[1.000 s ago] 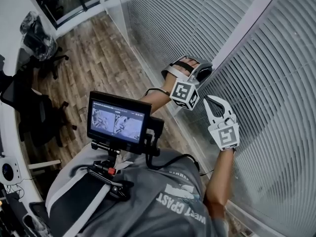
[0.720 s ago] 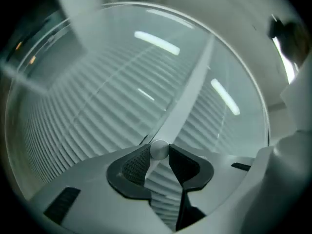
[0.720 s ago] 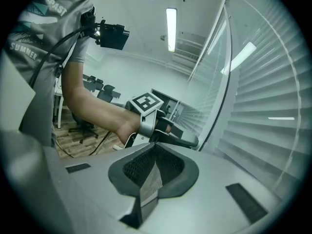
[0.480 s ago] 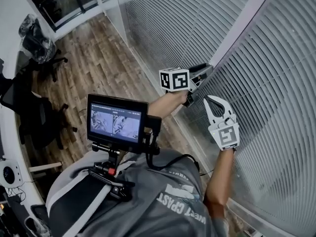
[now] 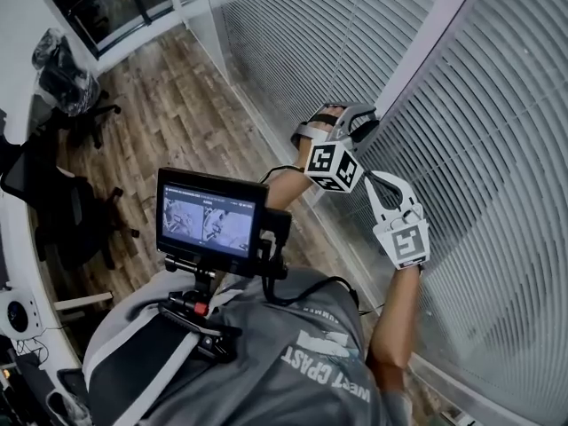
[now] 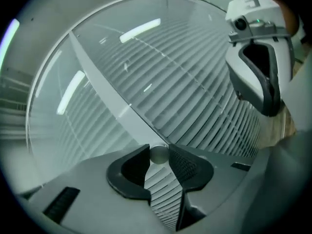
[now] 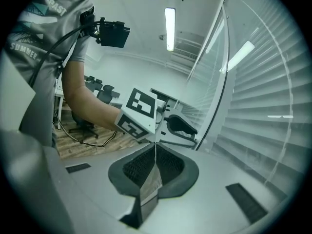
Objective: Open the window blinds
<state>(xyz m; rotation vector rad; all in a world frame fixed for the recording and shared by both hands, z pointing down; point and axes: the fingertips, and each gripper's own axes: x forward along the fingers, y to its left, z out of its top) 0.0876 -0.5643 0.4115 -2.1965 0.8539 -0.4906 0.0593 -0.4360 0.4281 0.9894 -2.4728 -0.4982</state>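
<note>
- Office with a wood floor (image 5: 177,87) at upper left.
- Lower right, our right gripper (image 7: 155,149) has its jaws together, gripping nothing we can see.
- Just above it, our left gripper (image 6: 159,158) clamps a small round knob (image 6: 158,154) by the mullion (image 5: 426,43).
- Across the right of the frame, the blinds (image 5: 497,149) have their slats closed, so we judge the opening is not yet done.

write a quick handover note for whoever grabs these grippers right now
Left gripper: closed on the small round knob, where the white window frame meets the blinds.
Right gripper: jaws together, close to the left one and up against the blinds; nothing clearly held.
Done: knob gripped.
Left: the slats look closed, with no view through them. Probably turn the knob until they tilt open.
</note>
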